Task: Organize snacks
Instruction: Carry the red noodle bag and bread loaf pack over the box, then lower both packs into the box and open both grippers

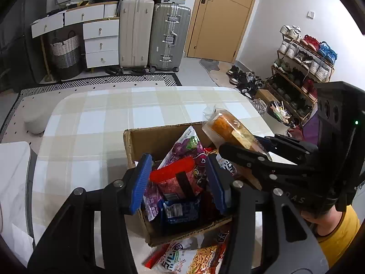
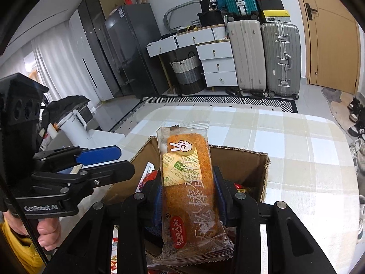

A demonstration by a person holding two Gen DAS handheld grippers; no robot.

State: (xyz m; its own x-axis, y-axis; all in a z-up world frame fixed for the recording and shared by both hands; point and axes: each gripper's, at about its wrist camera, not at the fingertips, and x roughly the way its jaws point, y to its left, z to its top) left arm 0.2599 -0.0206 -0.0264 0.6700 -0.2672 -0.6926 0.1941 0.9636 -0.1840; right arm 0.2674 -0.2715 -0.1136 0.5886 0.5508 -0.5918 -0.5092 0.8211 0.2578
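left gripper (image 1: 179, 181): blue fingers (image 1: 140, 182) apart over the open brown cardboard box (image 1: 136, 141), clamping nothing.
box: near desk edge of the checked desk (image 1: 102, 118), crowded with packets, a red mesh packet (image 1: 175, 178) on top.
right gripper (image 2: 188, 196): fingers closed on the clear-wrapped orange cake bar (image 2: 187, 182), above the box.
risk: soft bar may squash or slip from the slick wrapper.
in the way: left gripper and heaped packets leave little room; a noodle snack bag (image 1: 194, 258) lies outside at the desk's near edge.
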